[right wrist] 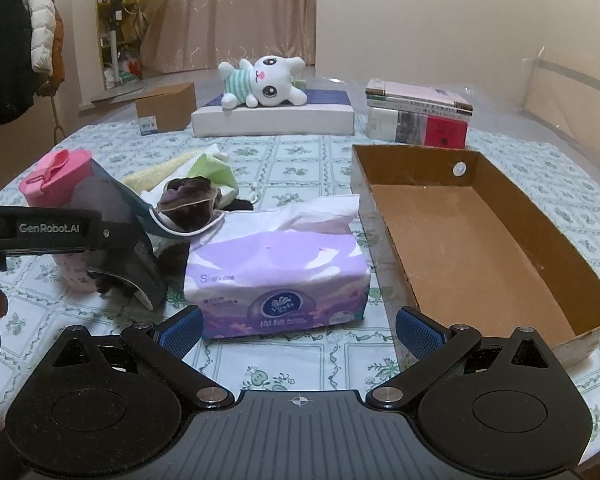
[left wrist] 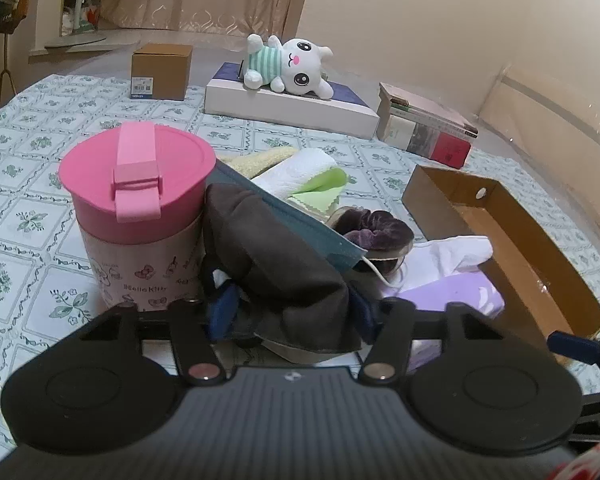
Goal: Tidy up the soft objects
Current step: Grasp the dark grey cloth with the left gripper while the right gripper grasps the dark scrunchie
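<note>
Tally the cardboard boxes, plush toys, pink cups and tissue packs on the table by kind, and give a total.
Cardboard boxes: 2, closed box and open tray
Plush toys: 1
Pink cups: 1
Tissue packs: 1
Total: 5

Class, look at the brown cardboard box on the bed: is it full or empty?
Empty. The right wrist view shows the cardboard box open-topped with its bare brown floor showing and nothing in it.

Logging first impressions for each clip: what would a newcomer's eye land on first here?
Likely the white plush toy lying on a flat white box at the table's far side. Next, the pink-lidded cup on the left beside a heap of dark cloth, and the purple tissue pack next to the empty cardboard tray on the right.
</note>
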A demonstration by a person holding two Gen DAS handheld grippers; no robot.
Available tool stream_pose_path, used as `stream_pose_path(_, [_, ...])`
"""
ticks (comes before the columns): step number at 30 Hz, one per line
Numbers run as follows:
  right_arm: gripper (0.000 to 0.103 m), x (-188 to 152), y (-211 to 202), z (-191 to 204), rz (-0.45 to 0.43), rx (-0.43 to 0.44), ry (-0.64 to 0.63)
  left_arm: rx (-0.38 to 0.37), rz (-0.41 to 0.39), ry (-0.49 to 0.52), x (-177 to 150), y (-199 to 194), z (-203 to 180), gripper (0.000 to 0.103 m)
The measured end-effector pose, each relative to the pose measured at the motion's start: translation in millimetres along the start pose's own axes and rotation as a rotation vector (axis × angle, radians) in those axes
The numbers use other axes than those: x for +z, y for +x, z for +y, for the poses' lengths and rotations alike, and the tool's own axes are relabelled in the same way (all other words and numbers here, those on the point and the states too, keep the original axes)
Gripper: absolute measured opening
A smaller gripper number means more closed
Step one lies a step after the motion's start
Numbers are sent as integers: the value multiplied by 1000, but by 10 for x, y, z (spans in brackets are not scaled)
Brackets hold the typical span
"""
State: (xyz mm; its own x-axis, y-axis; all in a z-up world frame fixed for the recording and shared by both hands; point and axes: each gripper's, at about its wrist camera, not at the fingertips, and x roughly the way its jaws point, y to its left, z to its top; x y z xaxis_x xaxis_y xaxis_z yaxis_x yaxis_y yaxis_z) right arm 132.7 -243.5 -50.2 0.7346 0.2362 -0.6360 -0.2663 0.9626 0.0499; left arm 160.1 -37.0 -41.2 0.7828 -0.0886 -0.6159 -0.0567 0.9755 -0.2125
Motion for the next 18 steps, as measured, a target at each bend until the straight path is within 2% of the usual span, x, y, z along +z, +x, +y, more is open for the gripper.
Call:
stream_pose_path(5, [102,68,13,31,-17,27,-8,-14,9,24,-20,-34,16,20])
stream_pose_path(8, [102,145,7,76,-39,48,-21,-30,7,54,-56,-122,28,11])
stream_pose_path(15, [100,416,61,206,-98,119,-62,-88,21,98,-175,-421,133,7])
stream_pose_path(18, [76,544,178,272,-96,162,-81,-116,36,113,-239,-544,204,7])
